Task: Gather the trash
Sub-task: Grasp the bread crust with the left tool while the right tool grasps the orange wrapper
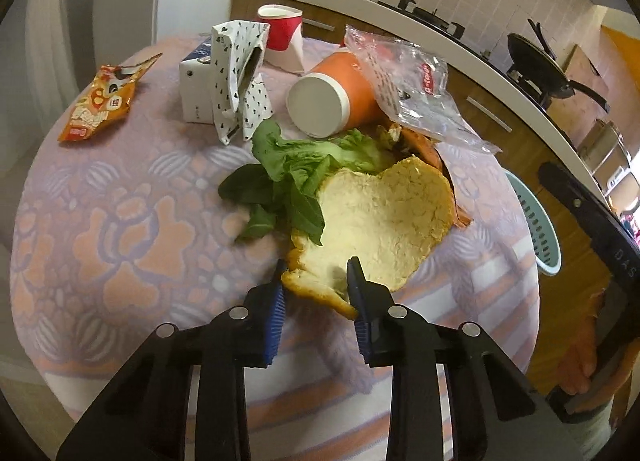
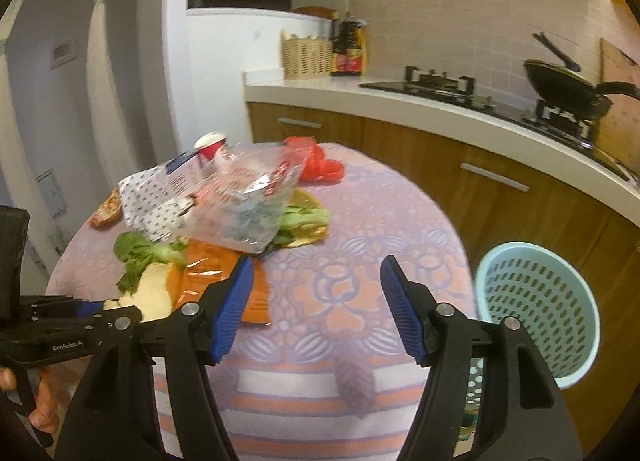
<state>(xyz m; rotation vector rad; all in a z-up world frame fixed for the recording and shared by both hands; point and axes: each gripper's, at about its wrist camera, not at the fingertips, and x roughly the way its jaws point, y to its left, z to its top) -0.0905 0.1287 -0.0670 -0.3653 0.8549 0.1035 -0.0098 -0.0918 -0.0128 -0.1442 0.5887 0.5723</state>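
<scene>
Item, bread slice (image 1: 380,217) at the table's (image 1: 120,221) near edge: I am pinching its crust with my left gripper (image 1: 316,293), my right gripper (image 2: 316,301) hanging wide and empty, next calling for lifting toward the basket (image 2: 536,301).

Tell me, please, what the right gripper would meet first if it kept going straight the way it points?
Probably the bare tablecloth: the right gripper is open, with nothing between its fingers. Depth is hard to judge.
</scene>
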